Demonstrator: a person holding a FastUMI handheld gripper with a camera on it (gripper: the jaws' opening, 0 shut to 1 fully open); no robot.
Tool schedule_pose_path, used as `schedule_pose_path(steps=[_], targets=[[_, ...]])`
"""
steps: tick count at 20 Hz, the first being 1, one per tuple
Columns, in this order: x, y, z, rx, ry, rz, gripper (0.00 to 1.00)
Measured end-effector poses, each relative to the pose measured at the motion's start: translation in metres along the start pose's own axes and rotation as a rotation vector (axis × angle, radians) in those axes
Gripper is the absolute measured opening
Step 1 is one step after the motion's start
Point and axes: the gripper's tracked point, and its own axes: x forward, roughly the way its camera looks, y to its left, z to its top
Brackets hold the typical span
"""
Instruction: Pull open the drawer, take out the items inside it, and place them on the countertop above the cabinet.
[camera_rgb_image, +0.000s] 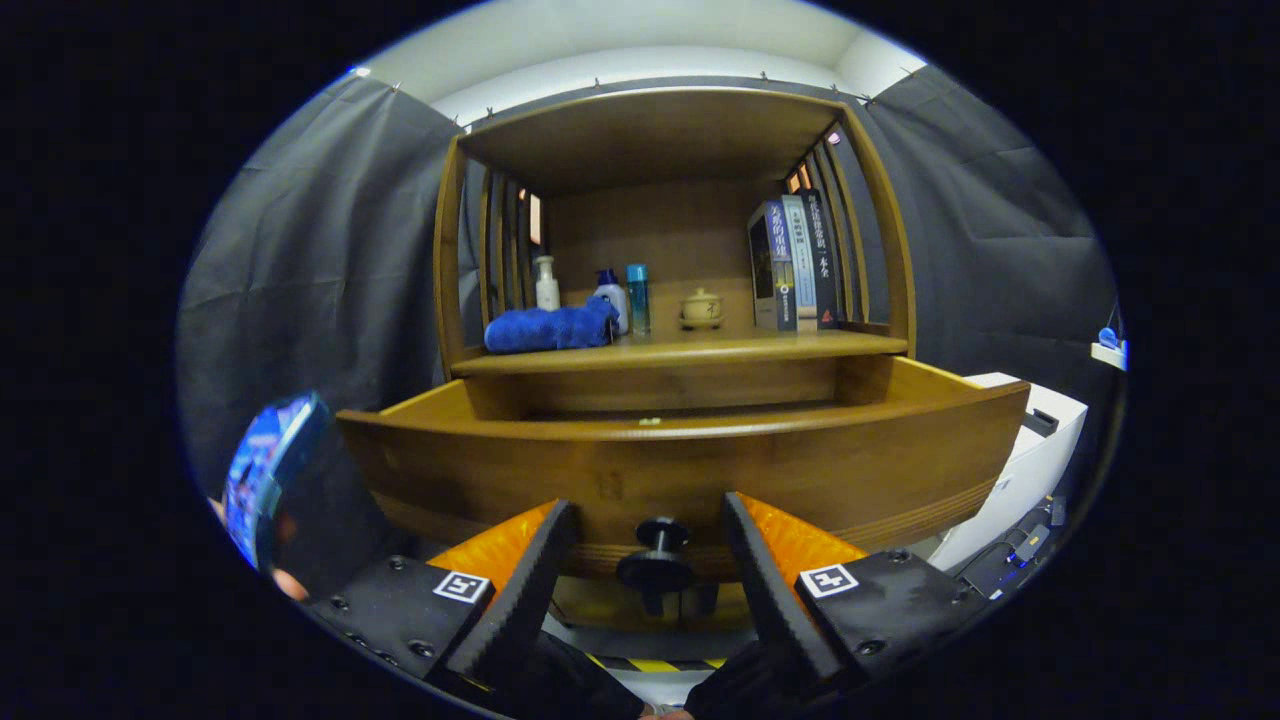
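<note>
The drawer (690, 455) stood pulled out from the cabinet (670, 250), its dark knob (657, 560) sitting between the fingers (530, 580) without touching either; the gripper (650, 545) was spread wide, holding nothing. The drawer's front edge ran just above the knob, and little of its inside could be seen. On the tabletop (700, 350) above the drawer lay a blue towel (550, 328), bottles (612, 300), a small jar (701, 306) and upright books (795, 262), with bare wood left along its front edge.
</note>
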Motion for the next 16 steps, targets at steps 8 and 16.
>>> schedule_pose_path(steps=[8,16], targets=[[0.018,-0.010,0.124,-0.089,-0.078,0.005,0.98],[0.106,0.006,0.150,-0.021,0.182,0.149,0.98]])
